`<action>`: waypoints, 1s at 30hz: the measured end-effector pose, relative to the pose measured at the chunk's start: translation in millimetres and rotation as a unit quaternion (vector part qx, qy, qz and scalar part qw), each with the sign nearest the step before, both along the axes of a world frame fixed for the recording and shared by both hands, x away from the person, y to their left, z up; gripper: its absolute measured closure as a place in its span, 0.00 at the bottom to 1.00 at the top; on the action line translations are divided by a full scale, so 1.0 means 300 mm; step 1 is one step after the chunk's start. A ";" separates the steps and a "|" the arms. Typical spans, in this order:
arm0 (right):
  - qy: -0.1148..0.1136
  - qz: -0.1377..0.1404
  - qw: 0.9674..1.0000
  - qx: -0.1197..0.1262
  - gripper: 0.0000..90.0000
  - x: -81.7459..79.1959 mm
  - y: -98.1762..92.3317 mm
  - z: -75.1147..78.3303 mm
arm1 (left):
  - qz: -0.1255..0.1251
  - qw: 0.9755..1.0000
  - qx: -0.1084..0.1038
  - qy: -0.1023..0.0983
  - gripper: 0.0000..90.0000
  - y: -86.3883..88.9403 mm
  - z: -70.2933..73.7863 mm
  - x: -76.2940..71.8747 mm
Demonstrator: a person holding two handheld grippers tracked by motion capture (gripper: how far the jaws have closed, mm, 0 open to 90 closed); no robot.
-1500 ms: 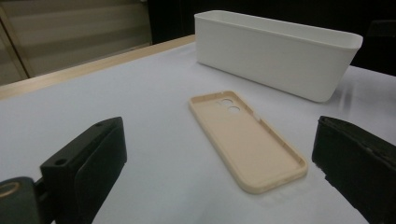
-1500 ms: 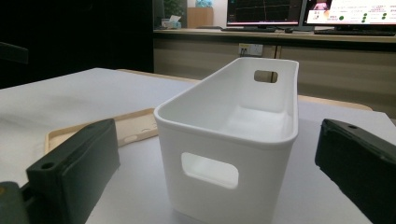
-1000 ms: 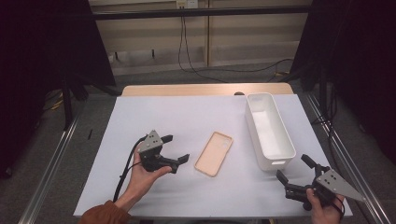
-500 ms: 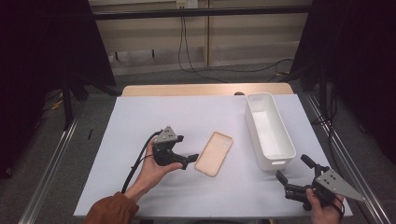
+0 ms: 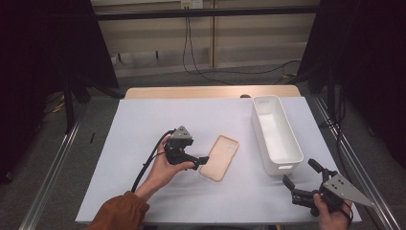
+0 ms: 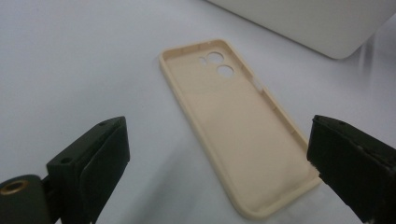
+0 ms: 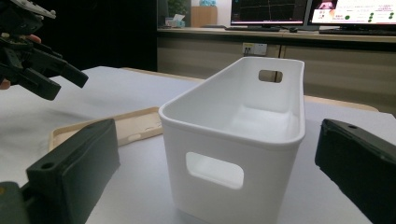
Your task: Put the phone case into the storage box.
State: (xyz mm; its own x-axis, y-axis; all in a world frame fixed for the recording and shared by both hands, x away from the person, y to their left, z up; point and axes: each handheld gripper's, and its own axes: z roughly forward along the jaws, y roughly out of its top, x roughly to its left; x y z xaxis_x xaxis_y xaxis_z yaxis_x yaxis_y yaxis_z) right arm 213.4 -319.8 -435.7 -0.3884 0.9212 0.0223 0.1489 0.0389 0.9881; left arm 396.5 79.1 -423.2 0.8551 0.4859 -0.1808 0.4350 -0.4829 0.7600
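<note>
Near the middle of the table (image 5: 143, 124), the beige phone case (image 5: 219, 157) is lying flat, open side up; the left gripper (image 5: 203, 163) is hovering wide open beside its near end, while the right gripper (image 5: 299, 181) is gaping by the front right corner.

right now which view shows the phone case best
The left gripper view: the beige phone case lies close between its open jaws, hollow side up, camera cutouts clear. The high view shows it small, beside the left gripper. The right gripper view catches just a low edge behind the white bin.
</note>
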 end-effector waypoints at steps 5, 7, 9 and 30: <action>0.000 0.001 1.000 -0.001 0.00 0.000 -0.001 0.000 | -0.015 0.999 0.037 0.021 0.11 -0.020 -0.006 0.010; 0.000 0.002 1.000 0.000 0.00 0.000 0.000 0.000 | -0.019 0.998 0.047 0.037 0.14 -0.027 -0.008 0.016; 0.000 0.003 1.000 0.000 0.00 0.000 0.001 0.000 | -0.020 0.997 0.053 0.054 0.15 -0.034 -0.009 0.023; 0.000 0.010 1.000 -0.004 0.00 0.001 0.005 -0.001 | -0.038 0.980 0.157 0.113 0.32 -0.096 -0.040 0.047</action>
